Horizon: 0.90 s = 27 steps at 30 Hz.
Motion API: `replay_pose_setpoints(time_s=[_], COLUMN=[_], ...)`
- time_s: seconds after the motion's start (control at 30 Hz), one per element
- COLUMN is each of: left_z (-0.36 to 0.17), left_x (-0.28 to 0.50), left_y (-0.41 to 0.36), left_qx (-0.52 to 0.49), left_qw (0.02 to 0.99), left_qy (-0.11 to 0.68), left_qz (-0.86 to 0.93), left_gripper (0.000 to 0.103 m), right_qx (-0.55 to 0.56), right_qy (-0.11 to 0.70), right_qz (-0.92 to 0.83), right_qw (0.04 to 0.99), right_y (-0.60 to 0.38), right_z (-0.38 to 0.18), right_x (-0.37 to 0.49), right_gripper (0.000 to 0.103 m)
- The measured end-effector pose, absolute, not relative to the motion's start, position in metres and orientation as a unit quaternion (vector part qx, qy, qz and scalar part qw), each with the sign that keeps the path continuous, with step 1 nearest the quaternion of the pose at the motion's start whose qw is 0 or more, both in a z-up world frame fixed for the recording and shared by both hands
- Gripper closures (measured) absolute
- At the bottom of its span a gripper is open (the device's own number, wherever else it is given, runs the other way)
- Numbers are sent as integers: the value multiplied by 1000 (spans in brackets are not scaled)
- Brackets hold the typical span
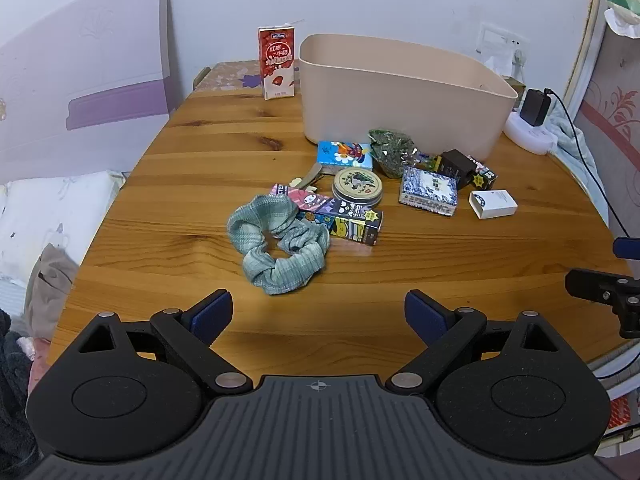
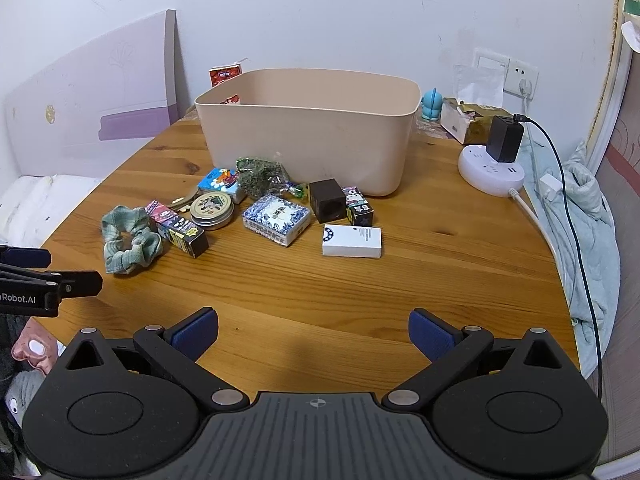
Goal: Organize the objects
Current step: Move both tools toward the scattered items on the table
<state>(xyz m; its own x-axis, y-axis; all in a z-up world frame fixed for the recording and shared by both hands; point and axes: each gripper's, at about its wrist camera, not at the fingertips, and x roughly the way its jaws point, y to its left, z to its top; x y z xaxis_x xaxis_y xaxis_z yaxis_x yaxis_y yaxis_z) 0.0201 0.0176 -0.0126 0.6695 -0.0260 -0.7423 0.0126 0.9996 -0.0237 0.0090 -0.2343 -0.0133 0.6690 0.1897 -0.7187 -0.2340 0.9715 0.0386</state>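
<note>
Basically pre-grasp: left gripper (image 1: 318, 314) and right gripper (image 2: 314, 332) both gape wide, holding nothing.
Clutter sits just before the beige bin (image 2: 312, 128) on the table (image 2: 420, 280). Risk: scrunchie (image 1: 278, 242) touches the cartoon box (image 1: 340, 220), so grabbing it may drag that along.

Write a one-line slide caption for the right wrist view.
Open right gripper hovers over the round wooden table, facing small items scattered before an empty-looking beige plastic bin.
</note>
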Motion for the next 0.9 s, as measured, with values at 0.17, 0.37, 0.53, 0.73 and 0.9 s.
replay_pose_setpoints(time_s=[0.17,0.37,0.53,0.73,0.9], left_z=[-13,-13,-13,-11,-11], left_x=[19,19,18,16,16], left_y=[16,16,15,14,13], left_qx=[-9,-9,-2,0,2], left_qw=[913,913,914,914,913], left_qy=[408,408,406,405,408], left_qz=[-10,-10,-9,-9,-10], left_gripper=[8,8,8,8,8], right_qx=[-32,-34,-37,-38,-42], right_qy=[391,391,391,392,392], right_qz=[116,115,114,116,122], right_qw=[913,912,912,912,911], right_y=[-234,-233,-232,-232,-231], right_z=[-13,-13,-13,-13,-13], right_x=[10,9,7,7,6], right_gripper=[0,0,0,0,0])
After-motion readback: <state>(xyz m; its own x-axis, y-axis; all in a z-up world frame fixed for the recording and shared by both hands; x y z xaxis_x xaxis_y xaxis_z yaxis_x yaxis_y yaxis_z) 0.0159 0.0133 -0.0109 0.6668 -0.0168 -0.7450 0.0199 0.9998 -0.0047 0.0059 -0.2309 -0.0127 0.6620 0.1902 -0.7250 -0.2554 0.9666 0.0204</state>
